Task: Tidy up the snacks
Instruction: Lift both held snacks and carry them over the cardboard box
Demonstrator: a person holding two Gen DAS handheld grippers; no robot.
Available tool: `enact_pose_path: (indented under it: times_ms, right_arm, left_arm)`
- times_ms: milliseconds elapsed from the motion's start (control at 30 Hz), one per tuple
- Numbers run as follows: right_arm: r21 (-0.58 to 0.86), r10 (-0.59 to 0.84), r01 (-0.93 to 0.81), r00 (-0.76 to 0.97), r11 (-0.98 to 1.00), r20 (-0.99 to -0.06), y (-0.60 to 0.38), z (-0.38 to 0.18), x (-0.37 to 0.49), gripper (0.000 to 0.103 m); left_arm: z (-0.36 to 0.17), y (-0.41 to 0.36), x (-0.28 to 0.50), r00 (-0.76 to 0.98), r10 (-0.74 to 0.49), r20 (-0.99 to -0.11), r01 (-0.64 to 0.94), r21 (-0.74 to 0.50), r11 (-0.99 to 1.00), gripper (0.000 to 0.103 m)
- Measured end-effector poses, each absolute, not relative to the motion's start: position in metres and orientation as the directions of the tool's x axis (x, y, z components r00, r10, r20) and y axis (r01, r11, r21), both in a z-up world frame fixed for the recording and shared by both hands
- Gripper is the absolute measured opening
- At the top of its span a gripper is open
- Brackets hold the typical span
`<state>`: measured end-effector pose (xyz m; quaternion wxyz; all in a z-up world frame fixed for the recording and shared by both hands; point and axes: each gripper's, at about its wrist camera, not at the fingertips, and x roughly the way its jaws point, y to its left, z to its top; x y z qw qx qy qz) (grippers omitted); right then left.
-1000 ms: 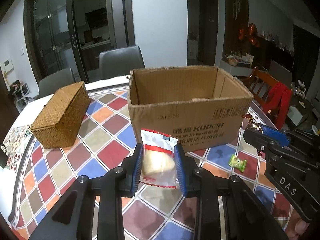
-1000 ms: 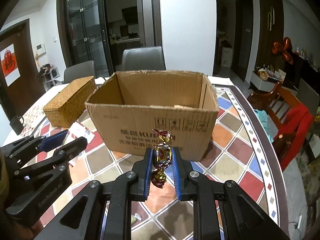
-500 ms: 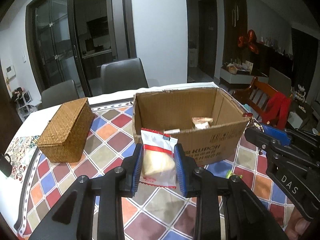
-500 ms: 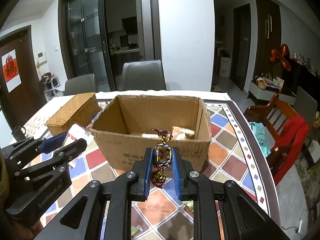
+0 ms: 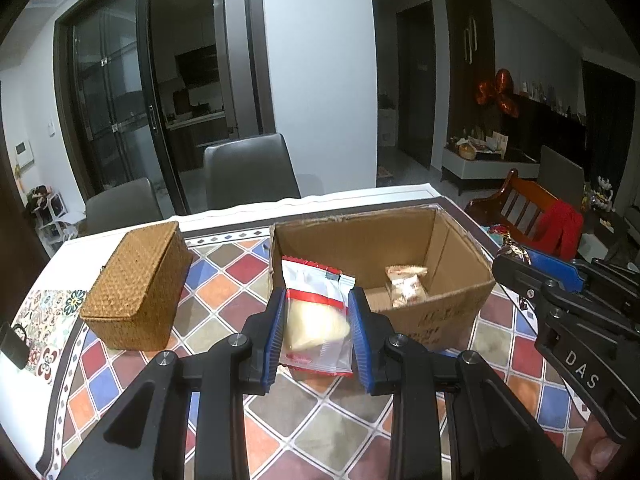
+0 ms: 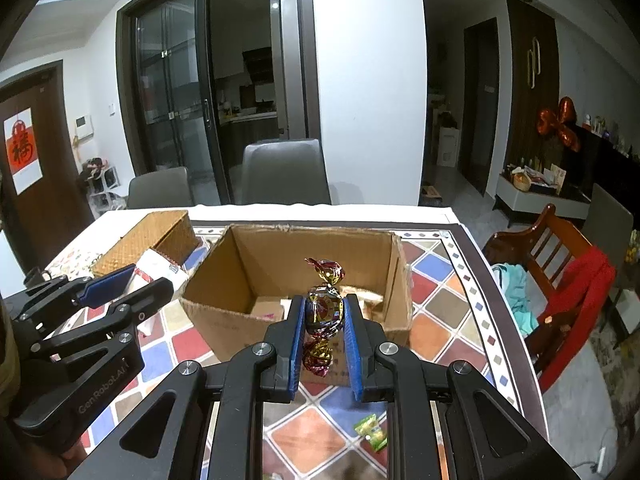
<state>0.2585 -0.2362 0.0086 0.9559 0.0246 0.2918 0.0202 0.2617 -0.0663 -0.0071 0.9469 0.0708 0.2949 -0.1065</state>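
My left gripper (image 5: 317,330) is shut on a clear snack packet (image 5: 316,320) with red bands and a pale pastry inside, held above the table in front of the open cardboard box (image 5: 456,308). The right gripper (image 6: 324,330) is shut on a foil-wrapped candy (image 6: 325,312), red and gold, held upright before the same cardboard box (image 6: 218,322). Inside the box lie a wrapped snack (image 5: 404,284) and some pale packets. Each gripper shows at the edge of the other's view, side by side near the box's front wall.
A woven lidded basket (image 5: 136,292) stands left of the box on the chequered tablecloth (image 5: 224,276). A small green candy (image 6: 370,432) lies on the table below the right gripper. Grey chairs (image 5: 248,172) stand behind the table; a wooden chair (image 6: 560,280) with red cloth is at the right.
Both grippers have risen with their snacks, so the box's inside and the snacks in it now show. The grips are unchanged.
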Motion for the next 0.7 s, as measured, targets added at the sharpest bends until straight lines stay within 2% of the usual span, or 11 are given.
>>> enact_pose_path:
  times_ms: [700]
  right_arm:
    - [0.060, 0.050, -0.020, 0.836, 0.998, -0.546, -0.243, 0.017, 0.287, 0.020]
  left_arm:
    - [-0.001, -0.071, 0.297, 0.812, -0.155, -0.562, 0.228, 0.061, 0.972, 0.032]
